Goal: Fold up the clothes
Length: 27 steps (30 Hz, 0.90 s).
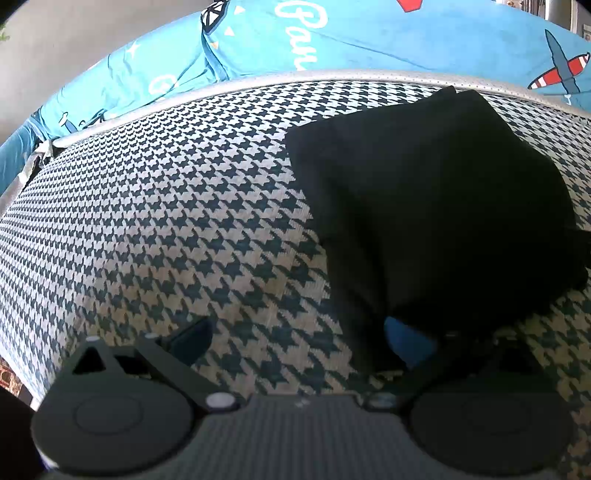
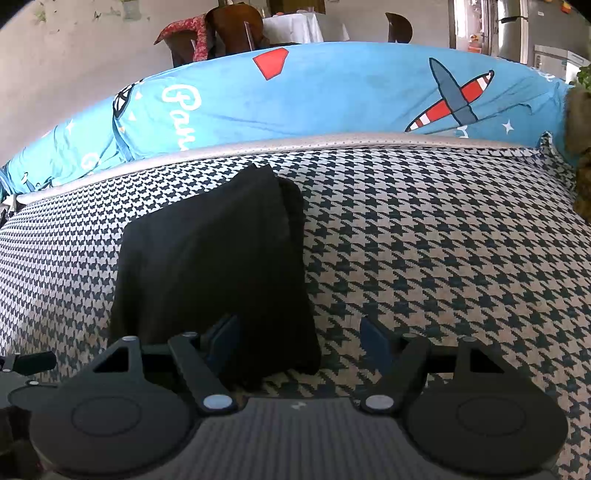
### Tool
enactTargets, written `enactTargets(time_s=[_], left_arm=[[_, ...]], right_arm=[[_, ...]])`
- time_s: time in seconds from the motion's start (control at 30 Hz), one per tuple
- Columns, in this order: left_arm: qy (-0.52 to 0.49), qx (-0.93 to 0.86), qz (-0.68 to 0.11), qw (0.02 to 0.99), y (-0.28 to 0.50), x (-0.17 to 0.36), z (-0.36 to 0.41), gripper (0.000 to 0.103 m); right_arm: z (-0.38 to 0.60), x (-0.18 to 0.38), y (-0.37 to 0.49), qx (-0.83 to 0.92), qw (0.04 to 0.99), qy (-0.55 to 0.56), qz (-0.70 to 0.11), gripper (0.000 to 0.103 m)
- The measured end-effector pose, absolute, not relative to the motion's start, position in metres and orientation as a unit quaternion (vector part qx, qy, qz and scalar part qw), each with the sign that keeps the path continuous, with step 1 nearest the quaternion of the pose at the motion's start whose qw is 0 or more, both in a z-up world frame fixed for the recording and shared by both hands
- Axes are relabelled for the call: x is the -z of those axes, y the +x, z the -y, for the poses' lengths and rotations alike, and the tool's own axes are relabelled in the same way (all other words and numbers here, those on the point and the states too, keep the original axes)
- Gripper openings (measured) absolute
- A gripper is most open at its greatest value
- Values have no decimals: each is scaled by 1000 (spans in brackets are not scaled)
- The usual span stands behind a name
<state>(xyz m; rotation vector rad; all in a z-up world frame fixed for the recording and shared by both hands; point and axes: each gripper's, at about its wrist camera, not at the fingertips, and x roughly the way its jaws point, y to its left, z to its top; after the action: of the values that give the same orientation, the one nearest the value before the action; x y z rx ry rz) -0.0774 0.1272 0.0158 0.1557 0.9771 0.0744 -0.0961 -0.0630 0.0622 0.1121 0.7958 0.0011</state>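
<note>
A black garment [image 1: 424, 206] lies folded into a compact rectangle on the houndstooth cushion [image 1: 166, 221]. In the left wrist view it fills the right half. My left gripper [image 1: 299, 341] is open wide, and its right blue pad [image 1: 406, 343] is tucked against the garment's near edge, partly covered by cloth. In the right wrist view the black garment [image 2: 210, 266] sits left of centre. My right gripper [image 2: 299, 341] is open too, its left fingertip [image 2: 225, 338] resting at the garment's near edge and its right fingertip [image 2: 373, 341] over bare cushion [image 2: 443, 258]. The garment's near right corner lies between them.
A silver piped rim [image 2: 332, 142] ends the cushion at the back. Behind it is blue bedding printed with aeroplanes [image 2: 369, 88]. Chairs and a white-clothed table [image 2: 295, 27] stand far behind. A brownish object [image 2: 581, 147] is at the right edge.
</note>
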Motion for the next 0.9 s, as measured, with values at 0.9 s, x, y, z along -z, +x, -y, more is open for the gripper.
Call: enactTargets(time_s=[0.9], left_arm=[[15, -8, -461, 887, -77, -44, -146, 103]], right_arm=[[68, -69, -99, 33, 919, 64, -387, 73]])
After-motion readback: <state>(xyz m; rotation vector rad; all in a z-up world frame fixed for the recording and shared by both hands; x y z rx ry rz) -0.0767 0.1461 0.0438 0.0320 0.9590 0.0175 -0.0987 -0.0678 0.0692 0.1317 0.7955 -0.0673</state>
